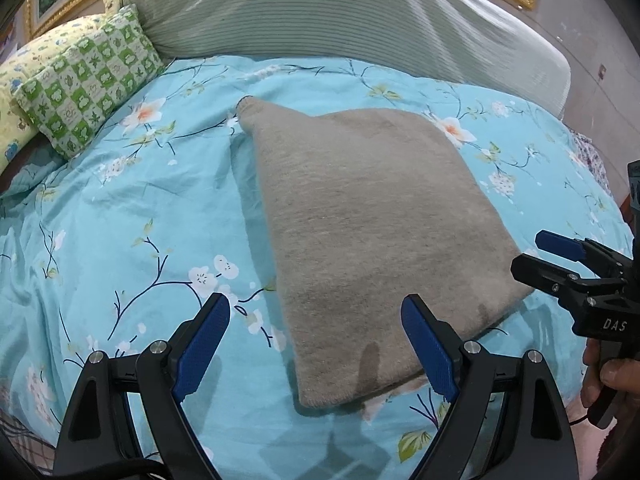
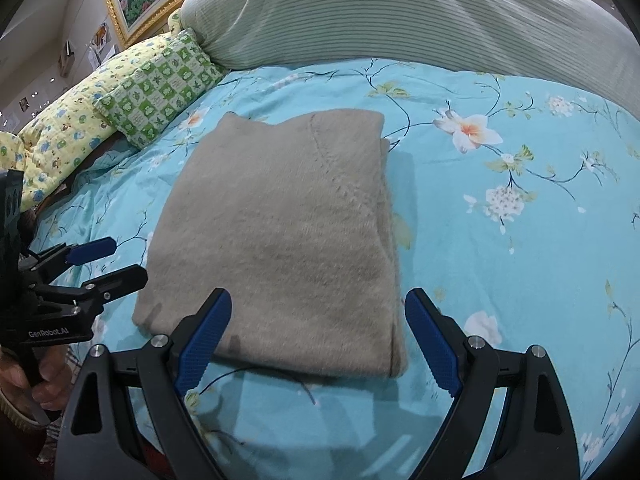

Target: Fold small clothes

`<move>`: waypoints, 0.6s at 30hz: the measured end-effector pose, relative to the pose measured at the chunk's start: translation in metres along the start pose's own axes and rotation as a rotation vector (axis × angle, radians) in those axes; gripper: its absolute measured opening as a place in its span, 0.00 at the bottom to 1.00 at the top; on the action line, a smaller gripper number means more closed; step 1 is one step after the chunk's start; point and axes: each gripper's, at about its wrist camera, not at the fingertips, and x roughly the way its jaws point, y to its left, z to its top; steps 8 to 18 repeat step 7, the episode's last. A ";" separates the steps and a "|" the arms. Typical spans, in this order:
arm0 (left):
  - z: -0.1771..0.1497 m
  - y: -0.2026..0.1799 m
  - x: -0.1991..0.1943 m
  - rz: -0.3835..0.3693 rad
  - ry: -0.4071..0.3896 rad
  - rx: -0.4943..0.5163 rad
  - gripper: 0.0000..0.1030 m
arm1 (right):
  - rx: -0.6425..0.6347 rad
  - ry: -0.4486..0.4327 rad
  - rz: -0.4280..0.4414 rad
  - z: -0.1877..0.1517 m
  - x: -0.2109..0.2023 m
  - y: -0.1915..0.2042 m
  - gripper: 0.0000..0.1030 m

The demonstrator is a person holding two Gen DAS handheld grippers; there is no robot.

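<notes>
step: fold looks done, grey garment (image 2: 280, 236) lies compact on quilt (image 2: 500, 240) | L grip (image 1: 316, 344) + R grip (image 2: 318, 340) wide apart, empty | next: prob. tidy/check edges

— Where do the two cameras look from?
— Low over the bed's (image 1: 120, 208) near edge, facing the pillows. The left one sits left of the folded grey cloth (image 1: 372, 220), the right one right.
— Shared?
— The cloth, close up, and each other's gripper.

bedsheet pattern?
Turquoise bedsheet with white blossoms on dark branches; clearest in right wrist view.
</notes>
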 end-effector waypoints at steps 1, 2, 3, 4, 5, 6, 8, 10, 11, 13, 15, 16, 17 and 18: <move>0.000 0.000 0.000 0.006 0.001 -0.003 0.86 | 0.005 0.004 0.003 0.001 0.002 -0.001 0.86; 0.000 0.001 0.001 0.007 0.004 -0.006 0.86 | 0.008 0.006 0.007 0.001 0.003 -0.002 0.86; 0.000 0.001 0.001 0.006 0.005 -0.008 0.86 | 0.010 0.010 0.010 0.001 0.005 -0.002 0.86; 0.000 0.001 0.001 0.008 0.005 -0.008 0.86 | 0.011 0.014 0.013 0.001 0.006 -0.002 0.86; -0.001 0.001 0.001 0.010 0.008 -0.006 0.86 | 0.011 0.012 0.018 0.001 0.007 -0.001 0.86; -0.002 0.000 0.002 0.010 0.010 -0.004 0.86 | 0.012 0.012 0.022 0.002 0.008 -0.001 0.87; -0.002 -0.001 0.002 0.008 0.011 -0.003 0.86 | 0.014 0.014 0.023 0.002 0.010 0.000 0.87; -0.002 -0.001 0.002 0.008 0.011 -0.003 0.86 | 0.014 0.014 0.023 0.002 0.010 0.000 0.87; -0.002 -0.001 0.002 0.008 0.011 -0.003 0.86 | 0.014 0.014 0.023 0.002 0.010 0.000 0.87; -0.002 -0.001 0.002 0.008 0.011 -0.003 0.86 | 0.014 0.014 0.023 0.002 0.010 0.000 0.87; -0.002 -0.001 0.002 0.008 0.011 -0.003 0.86 | 0.014 0.014 0.023 0.002 0.010 0.000 0.87; -0.002 -0.001 0.002 0.008 0.011 -0.003 0.86 | 0.014 0.014 0.023 0.002 0.010 0.000 0.87; -0.002 -0.001 0.002 0.008 0.011 -0.003 0.86 | 0.014 0.014 0.023 0.002 0.010 0.000 0.87; -0.002 -0.001 0.002 0.008 0.011 -0.003 0.86 | 0.014 0.014 0.023 0.002 0.010 0.000 0.87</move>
